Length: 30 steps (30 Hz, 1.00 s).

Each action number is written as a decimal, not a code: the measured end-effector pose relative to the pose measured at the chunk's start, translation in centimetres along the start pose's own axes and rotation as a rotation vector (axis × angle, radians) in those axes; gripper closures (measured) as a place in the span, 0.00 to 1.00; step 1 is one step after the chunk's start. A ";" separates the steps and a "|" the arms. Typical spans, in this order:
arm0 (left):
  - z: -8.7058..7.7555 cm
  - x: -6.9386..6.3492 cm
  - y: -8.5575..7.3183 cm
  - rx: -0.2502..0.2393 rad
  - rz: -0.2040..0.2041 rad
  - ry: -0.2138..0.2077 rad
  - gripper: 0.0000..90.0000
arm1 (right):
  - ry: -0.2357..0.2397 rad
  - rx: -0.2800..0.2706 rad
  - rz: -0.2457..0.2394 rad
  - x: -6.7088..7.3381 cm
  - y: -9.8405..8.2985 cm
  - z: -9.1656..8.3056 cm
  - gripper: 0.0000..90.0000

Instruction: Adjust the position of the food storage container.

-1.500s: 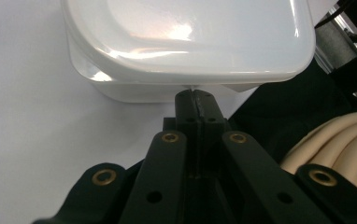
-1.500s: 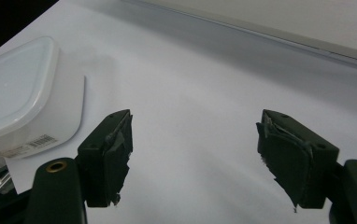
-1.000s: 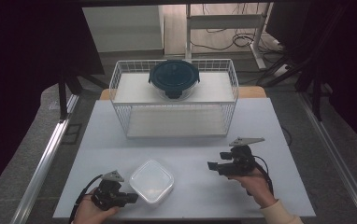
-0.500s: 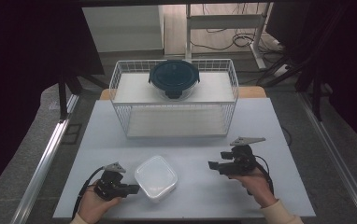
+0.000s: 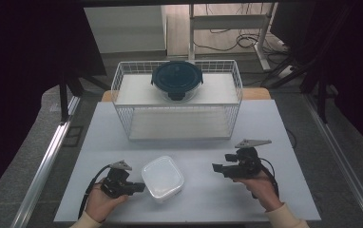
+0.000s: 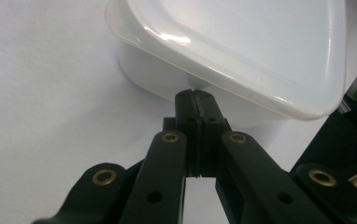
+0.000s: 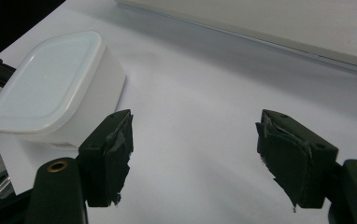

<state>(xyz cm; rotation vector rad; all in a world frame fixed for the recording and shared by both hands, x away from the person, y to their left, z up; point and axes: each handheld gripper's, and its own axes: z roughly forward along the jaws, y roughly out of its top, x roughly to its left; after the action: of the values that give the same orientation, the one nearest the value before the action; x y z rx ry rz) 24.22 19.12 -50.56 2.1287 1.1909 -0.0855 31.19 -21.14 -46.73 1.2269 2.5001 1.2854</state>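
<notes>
A white lidded plastic box (image 5: 163, 178) with rounded corners sits on the white table near its front edge. My left gripper (image 5: 139, 187) is shut, with its tips against the box's left side wall just under the lid rim (image 6: 195, 95). Nothing is between its jaws. The box (image 7: 50, 88) lies left of my right gripper (image 7: 195, 149), whose jaws are open and empty. That gripper (image 5: 216, 168) rests right of the box, pointing left toward it with a gap between.
A white wire basket (image 5: 122, 90) stands at the back of the table. A round glass container with a dark blue lid (image 5: 176, 78) sits on top of it. The table's front edge (image 5: 189, 221) runs just below both hands.
My left gripper has slid right along the table until its tips meet the box. The box has shifted slightly to the right. The right gripper has stayed put.
</notes>
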 end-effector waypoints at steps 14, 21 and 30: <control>1.2 0.4 1.8 -0.003 -0.005 0.001 1.00 | -0.005 0.000 0.002 0.0 0.0 -0.1 0.29; 1.5 0.4 2.5 -0.004 -0.006 -0.003 1.00 | -0.006 -0.001 0.004 0.0 0.0 -0.1 0.29; 2.3 0.5 3.5 -0.004 -0.009 -0.010 1.00 | -0.007 -0.002 0.005 0.0 0.0 -0.1 0.29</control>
<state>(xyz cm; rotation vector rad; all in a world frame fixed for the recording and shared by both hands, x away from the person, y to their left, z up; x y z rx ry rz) 27.81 16.93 -50.60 2.1173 1.1936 -0.0971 31.12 -21.26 -46.68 1.2364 2.4922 1.2815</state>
